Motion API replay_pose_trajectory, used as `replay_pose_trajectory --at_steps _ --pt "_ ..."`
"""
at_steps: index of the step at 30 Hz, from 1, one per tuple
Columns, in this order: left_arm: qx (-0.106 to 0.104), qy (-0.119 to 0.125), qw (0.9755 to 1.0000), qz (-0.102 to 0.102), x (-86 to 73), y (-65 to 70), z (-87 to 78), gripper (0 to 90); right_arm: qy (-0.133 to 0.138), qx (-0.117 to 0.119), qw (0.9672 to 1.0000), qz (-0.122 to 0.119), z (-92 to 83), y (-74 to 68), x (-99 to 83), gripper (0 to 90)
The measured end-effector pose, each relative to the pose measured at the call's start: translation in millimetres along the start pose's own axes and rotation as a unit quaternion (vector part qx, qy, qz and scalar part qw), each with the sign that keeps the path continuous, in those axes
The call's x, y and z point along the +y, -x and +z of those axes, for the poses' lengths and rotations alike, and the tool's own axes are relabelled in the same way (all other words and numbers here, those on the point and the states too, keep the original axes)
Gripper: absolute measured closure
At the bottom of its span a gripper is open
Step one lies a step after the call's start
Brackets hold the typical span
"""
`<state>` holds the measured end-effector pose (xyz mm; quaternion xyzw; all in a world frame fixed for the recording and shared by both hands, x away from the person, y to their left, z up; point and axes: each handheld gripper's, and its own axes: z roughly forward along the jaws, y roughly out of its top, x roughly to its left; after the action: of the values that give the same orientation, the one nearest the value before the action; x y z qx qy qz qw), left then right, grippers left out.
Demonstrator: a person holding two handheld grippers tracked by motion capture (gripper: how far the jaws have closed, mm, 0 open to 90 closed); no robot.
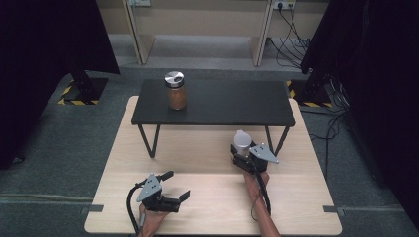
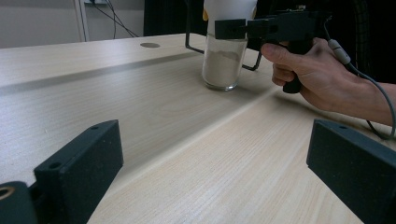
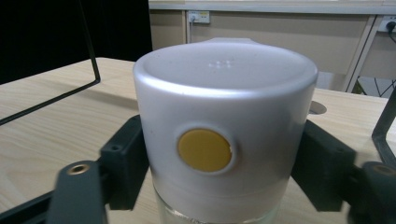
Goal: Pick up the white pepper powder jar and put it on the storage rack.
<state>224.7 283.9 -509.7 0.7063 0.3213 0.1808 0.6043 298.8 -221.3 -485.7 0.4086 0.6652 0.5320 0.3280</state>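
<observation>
Glass jar (image 1: 241, 143) stands near the table's (image 1: 207, 197) right edge, before the black shelf (image 1: 212, 103), right gripper (image 1: 245, 154) clamped on it; left gripper (image 1: 178, 196) rests apart. Left gripper view: powder-filled, probably heavy, breakable. Right gripper view: jaws pinch below the smooth lid (image 3: 224, 116); open room leftward.

Counter (image 1: 207, 148): pale wood, set on grey carpet.
Shelf (image 1: 217, 101): a black low stand on thin metal legs, across the far half of the counter.
Brown jar (image 1: 176, 91): silver-lidded, upright on the shelf's left part.
White-capped jar (image 1: 241, 142): upright on the counter in front of the shelf's right legs.
Your right claw (image 1: 241, 149): closed about the white-capped jar from the near side.
Your left claw (image 1: 177, 186): near the front edge, pointing right, jaws apart, well apart from both jars.
</observation>
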Motion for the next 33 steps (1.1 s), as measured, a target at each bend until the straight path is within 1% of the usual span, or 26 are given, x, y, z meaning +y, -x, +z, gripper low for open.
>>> replay_pose_trajectory --at_steps 6,10,13,16,18,23,26,28,31,33 --pt "0.001 0.0 1.0 0.001 0.1 0.0 0.0 3.0 0.001 -0.01 0.9999 0.001 -0.3 -5.4 -0.1 30.4" --pt "0.001 -0.001 1.0 0.002 0.2 0.0 0.2 3.1 -0.004 -0.013 0.9999 0.0 -2.0 -7.9 2.5 30.5" --pt "0.002 -0.001 1.0 0.002 0.3 0.0 0.1 3.1 -0.006 -0.004 1.0 -0.003 -6.1 -7.9 2.8 30.6" --pt "0.002 -0.002 1.0 0.003 0.5 0.2 0.2 3.2 0.0 0.005 1.0 -0.006 -12.7 -7.8 2.6 30.6" --pt "0.002 -0.002 1.0 0.002 0.5 0.1 0.2 3.2 0.002 0.016 0.9999 -0.005 -18.3 -5.5 4.9 30.6" --pt "0.001 -0.004 1.0 0.003 1.0 0.0 0.5 3.4 -0.003 0.041 0.9991 -0.005 -31.6 3.6 17.4 30.7" --pt "0.001 -0.004 1.0 0.002 1.0 -0.3 0.6 3.4 -0.005 0.051 0.9987 -0.003 -39.1 6.8 24.7 30.7" --pt "0.001 -0.005 1.0 0.002 1.2 -0.2 0.7 3.4 -0.004 0.06 0.9982 -0.006 -45.3 9.4 29.9 30.7" --pt "0.001 -0.005 1.0 0.001 1.2 -0.3 0.7 3.4 -0.006 0.07 0.9974 -0.015 -52.8 10.5 38.5 30.7" --pt "0.0 -0.005 1.0 0.001 1.2 -0.3 0.8 3.4 -0.007 0.079 0.9968 -0.015 -58.2 12.1 44.7 30.7"
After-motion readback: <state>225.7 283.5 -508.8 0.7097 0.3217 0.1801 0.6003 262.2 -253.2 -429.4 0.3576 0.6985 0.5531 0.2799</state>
